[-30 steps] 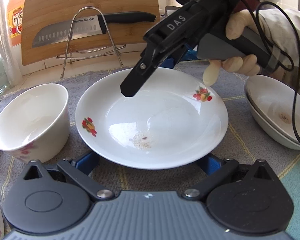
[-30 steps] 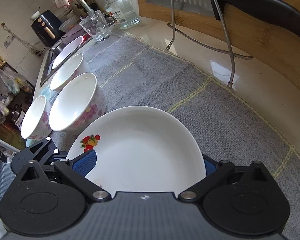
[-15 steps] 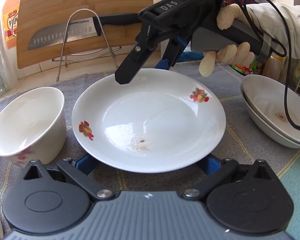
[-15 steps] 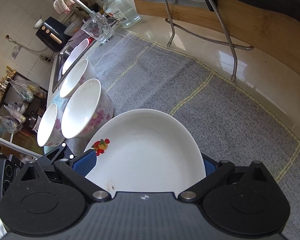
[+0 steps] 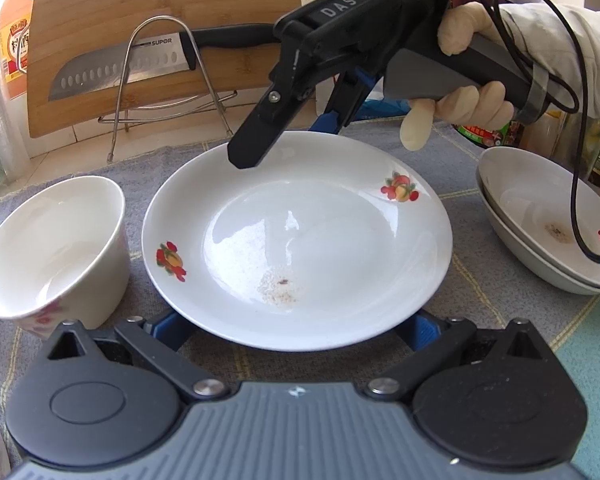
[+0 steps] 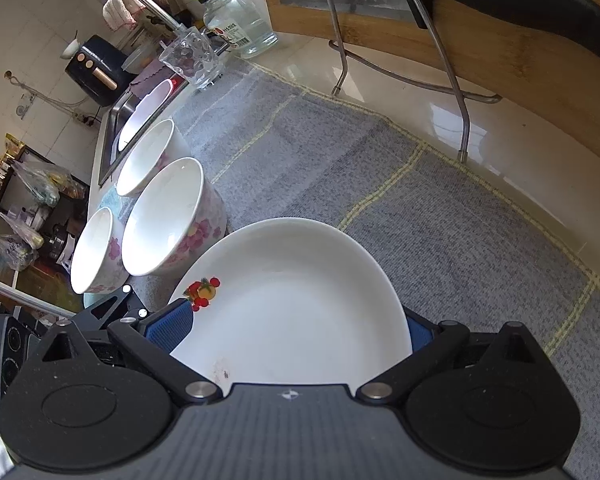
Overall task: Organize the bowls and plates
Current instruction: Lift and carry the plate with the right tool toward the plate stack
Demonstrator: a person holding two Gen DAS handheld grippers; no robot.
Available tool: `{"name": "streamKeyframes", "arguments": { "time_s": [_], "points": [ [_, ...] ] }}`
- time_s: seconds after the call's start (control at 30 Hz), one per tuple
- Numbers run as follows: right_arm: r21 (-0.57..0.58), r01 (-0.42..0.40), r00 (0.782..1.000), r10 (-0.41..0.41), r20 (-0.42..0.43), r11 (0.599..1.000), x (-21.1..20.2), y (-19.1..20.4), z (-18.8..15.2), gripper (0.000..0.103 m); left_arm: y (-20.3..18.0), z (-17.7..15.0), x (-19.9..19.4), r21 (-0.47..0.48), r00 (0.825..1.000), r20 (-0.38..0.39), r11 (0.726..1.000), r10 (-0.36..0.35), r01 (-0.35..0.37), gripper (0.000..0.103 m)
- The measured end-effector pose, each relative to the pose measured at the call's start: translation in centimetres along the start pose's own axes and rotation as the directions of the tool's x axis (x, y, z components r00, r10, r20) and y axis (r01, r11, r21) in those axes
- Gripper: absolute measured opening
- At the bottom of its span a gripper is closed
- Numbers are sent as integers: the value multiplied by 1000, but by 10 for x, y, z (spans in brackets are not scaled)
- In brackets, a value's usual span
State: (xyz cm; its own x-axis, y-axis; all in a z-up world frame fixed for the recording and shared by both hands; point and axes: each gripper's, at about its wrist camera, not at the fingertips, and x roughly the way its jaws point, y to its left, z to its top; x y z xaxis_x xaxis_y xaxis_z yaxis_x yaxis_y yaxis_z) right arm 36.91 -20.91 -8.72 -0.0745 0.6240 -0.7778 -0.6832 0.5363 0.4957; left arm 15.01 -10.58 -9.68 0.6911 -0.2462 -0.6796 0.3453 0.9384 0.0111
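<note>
While the plate (image 5: pixel 300 240) lies flat on the grey mat (image 5: pixel 480 292) that covers the table, both grippers are at its rim. The left gripper (image 5: pixel 296 328) sits at the near edge of the plate in the left wrist view, its blue pads showing on either side under the rim with the jaws spread wide; whether they touch the plate cannot be told. The right gripper (image 5: pixel 284 136), held by a gloved hand (image 5: pixel 460 96), comes down at the far edge of the plate, one black finger over the rim and a blue pad behind it. In the right wrist view the plate fills the gap between that gripper's blue pads, jaws released and wide apart, and no firm clasp can be seen. The plate carries two fruit prints and a small brown stain near its middle. To the left of the plate stands a white bowl (image 5: pixel 56 244) with pink flowers, just beside it, and the right wrist view shows two more such bowls (image 6: pixel 140 160) beyond that one. To the right of the plate are two stacked dishes (image 5: pixel 548 220). Behind the plate a knife (image 5: pixel 124 68) rests in a wire rack (image 5: pixel 160 80) against a wooden board (image 5: pixel 160 8).
</note>
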Motion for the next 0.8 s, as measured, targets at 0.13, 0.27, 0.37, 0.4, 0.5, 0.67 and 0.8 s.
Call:
{"name": "streamKeyframes", "arguments": {
  "time_s": [0.13, 0.27, 0.37, 0.4, 0.5, 0.67, 0.8],
  "points": [
    [0, 1, 1000, -1, 15, 1000, -6, 3, -3, 103, 0, 2, -1, 17, 1000, -6, 1000, -6, 6, 102],
    [4, 8, 999, -8, 32, 1000, -13, 6, -8, 103, -3, 6, -7, 40, 1000, 0, 999, -10, 10, 102],
    [4, 9, 999, -10, 46, 1000, -20, 9, -11, 103, -5, 9, -12, 53, 1000, 0, 998, -15, 15, 102],
    [3, 11, 999, -12, 50, 1000, -22, 11, -12, 103, -6, 10, -14, 57, 1000, 0, 998, -17, 17, 102],
    [4, 23, 998, -23, 63, 1000, -28, 15, -16, 103, -8, 13, -18, 69, 1000, -2, 997, -25, 25, 102],
    [22, 35, 995, -37, 89, 999, -40, 21, -27, 103, -13, 18, -26, 87, 999, -3, 995, -44, 44, 102],
    [38, 48, 992, -52, 116, 998, -52, 27, -38, 103, -18, 22, -33, 114, 998, -9, 991, -67, 68, 102]
  ]
}}
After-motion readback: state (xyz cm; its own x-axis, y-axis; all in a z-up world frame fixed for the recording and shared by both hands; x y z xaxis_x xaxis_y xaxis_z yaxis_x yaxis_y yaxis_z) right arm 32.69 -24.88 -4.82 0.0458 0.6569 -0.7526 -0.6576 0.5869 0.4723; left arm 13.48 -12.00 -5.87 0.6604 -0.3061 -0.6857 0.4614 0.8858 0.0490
